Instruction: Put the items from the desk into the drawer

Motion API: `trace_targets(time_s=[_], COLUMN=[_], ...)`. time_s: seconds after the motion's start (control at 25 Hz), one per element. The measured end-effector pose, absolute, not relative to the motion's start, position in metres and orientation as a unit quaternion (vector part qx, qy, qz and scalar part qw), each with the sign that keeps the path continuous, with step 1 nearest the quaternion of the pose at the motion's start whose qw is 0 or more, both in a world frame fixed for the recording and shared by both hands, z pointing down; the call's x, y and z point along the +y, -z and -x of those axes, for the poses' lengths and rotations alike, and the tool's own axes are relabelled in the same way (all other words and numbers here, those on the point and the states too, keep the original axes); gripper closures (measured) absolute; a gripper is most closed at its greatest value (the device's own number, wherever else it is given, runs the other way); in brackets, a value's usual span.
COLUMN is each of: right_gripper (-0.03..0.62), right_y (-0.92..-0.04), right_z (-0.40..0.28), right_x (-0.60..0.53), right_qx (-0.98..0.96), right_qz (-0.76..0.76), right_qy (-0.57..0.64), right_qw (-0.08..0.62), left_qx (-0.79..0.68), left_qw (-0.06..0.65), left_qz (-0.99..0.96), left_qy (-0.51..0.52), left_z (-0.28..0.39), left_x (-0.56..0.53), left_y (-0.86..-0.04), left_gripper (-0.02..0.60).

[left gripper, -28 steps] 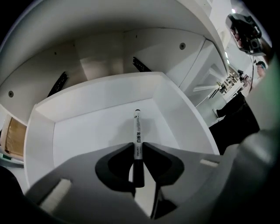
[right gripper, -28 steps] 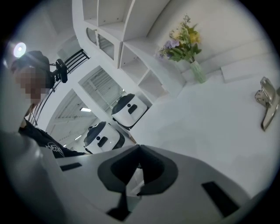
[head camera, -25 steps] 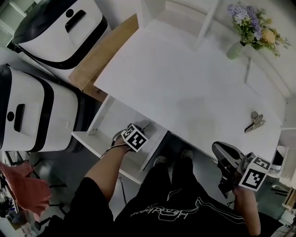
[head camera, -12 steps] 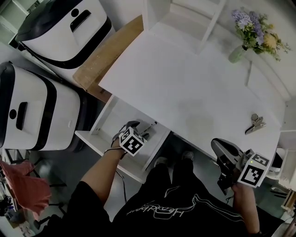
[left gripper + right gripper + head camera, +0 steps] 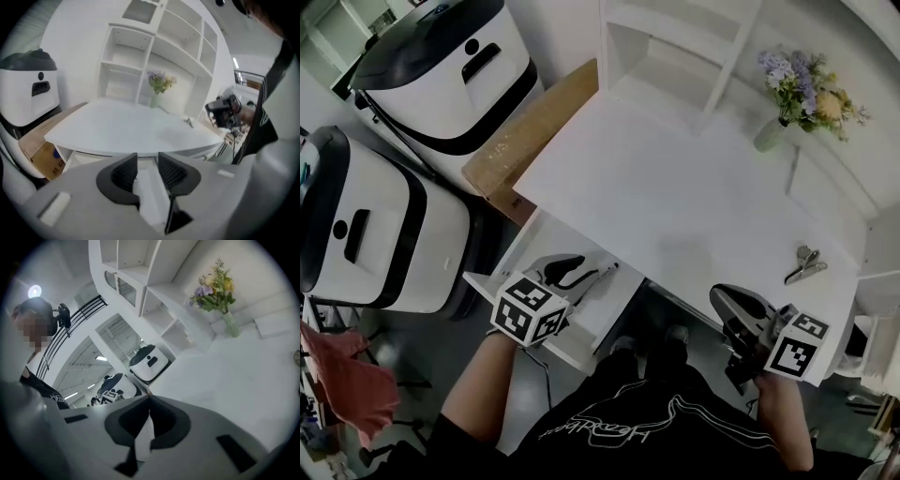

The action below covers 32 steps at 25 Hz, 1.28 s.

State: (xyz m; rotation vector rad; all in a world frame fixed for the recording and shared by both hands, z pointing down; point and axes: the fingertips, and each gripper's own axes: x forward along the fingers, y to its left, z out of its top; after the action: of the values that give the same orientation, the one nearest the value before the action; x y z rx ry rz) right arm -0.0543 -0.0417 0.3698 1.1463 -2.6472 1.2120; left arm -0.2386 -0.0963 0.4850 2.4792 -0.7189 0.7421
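White desk [image 5: 675,187] fills mid-frame, with an open shelf unit [image 5: 675,47] along its far edge. Only loose item on it is a metal binder clip [image 5: 804,264] at the right end, close to the near edge. Its long axis is diagonal, near-left to far-right. It's too small to tell which end is the mouth. In the left gripper view it's a speck at the desk's right edge [image 5: 189,122].

Vase of flowers [image 5: 797,94] is at the far right, well apart from the clip.

Drawer [image 5: 598,305] is pulled out under the desk's near-left edge. No contents can be made out in the part that shows.

Left gripper [image 5: 586,272] hangs over the drawer, well apart from the clip. Its jaws [image 5: 147,161] are a narrow gap apart with nothing between them, pointing across the desk toward the shelves.

Right gripper [image 5: 722,295] sits off the near edge, near-left of the clip and not touching it. Its jaws [image 5: 149,399] are closed tip to tip and empty.

Cardboard box [image 5: 534,131] is wedged against the desk's left side. Two white-and-black machines [image 5: 441,75] stand further left.
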Motion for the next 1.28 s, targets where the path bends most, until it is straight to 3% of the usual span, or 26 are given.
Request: trace_targets(time_s=[0.12, 0.24, 0.48, 0.8, 1.28], right_gripper=[0.585, 0.585, 0.585, 0.585, 0.585], right_y=[-0.357, -0.339, -0.294, -0.274, -0.282], right_z=[0.058, 0.064, 0.073, 0.050, -0.080], right_x=[-0.047, -0.047, -0.040, -0.026, 0.002], right_qx=[-0.854, -0.865, -0.894, -0.894, -0.845], right_qz=[-0.365, -0.368, -0.369, -0.390, -0.474], right_qy=[-0.371, -0.341, -0.255, -0.218, -0.245], right_qw=[-0.010, -0.010, 0.008, 0.004, -0.020], left_qx=[-0.277, -0.284, -0.242, -0.217, -0.150], left_qw=[0.255, 0.269, 0.285, 0.232, 0.226], left_qz=[-0.905, -0.911, -0.926, -0.947, -0.960], left_qy=[-0.200, -0.130, -0.045, -0.037, -0.067], left_z=[0.227, 0.207, 0.165, 0.125, -0.004], left_x=[-0.095, -0.087, -0.064, -0.051, -0.043], left_y=[-0.427, -0.372, -0.289, -0.256, -0.259], left_gripper=[0.537, 0.571, 0.572, 0.572, 0.572])
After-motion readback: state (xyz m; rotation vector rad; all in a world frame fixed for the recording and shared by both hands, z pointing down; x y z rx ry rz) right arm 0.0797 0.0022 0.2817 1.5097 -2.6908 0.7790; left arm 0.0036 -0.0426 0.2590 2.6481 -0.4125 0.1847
